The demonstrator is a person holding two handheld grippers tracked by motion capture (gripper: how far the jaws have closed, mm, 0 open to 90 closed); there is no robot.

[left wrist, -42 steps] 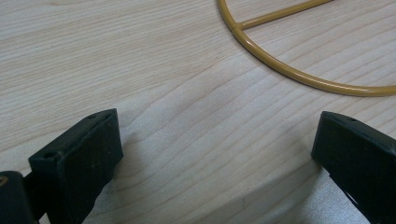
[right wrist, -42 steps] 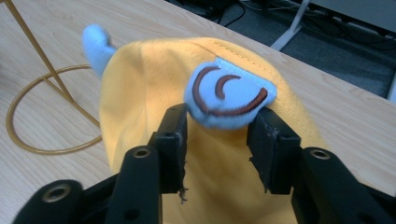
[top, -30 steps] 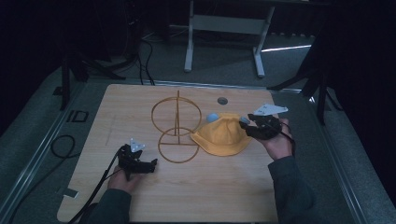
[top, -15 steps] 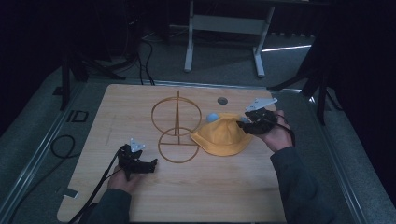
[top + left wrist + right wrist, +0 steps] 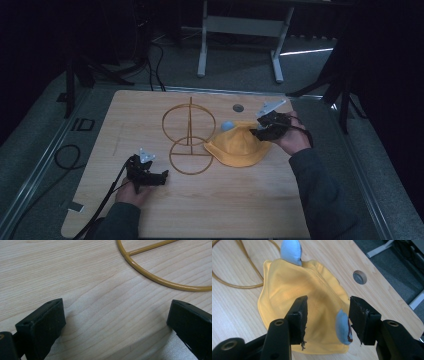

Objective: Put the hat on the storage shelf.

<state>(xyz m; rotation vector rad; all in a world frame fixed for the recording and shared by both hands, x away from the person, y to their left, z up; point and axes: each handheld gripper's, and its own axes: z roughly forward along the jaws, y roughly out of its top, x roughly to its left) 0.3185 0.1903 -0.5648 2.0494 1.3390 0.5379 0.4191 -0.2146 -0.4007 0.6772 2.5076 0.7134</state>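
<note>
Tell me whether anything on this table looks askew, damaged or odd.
The yellow hat lies crumpled on the table beside the wire stand, not hung on it. The right tool has frayed, chipped pads. Its jaws are open around the hat, one by a blue ear. Nothing looks spilled.

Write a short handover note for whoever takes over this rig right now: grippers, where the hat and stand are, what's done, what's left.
Left hand-held gripper: open, holding nothing, low over the table near the wire stand's base ring.
Right hand-held gripper: jaws apart over the yellow hat, one blue ear between them, nothing pinched yet.
Hat: lying on the table just right of the stand, brim close to the base ring.
Done: right gripper lined up on the hat.
Left: probably close on the hat, lift it and set it on the stand.
</note>
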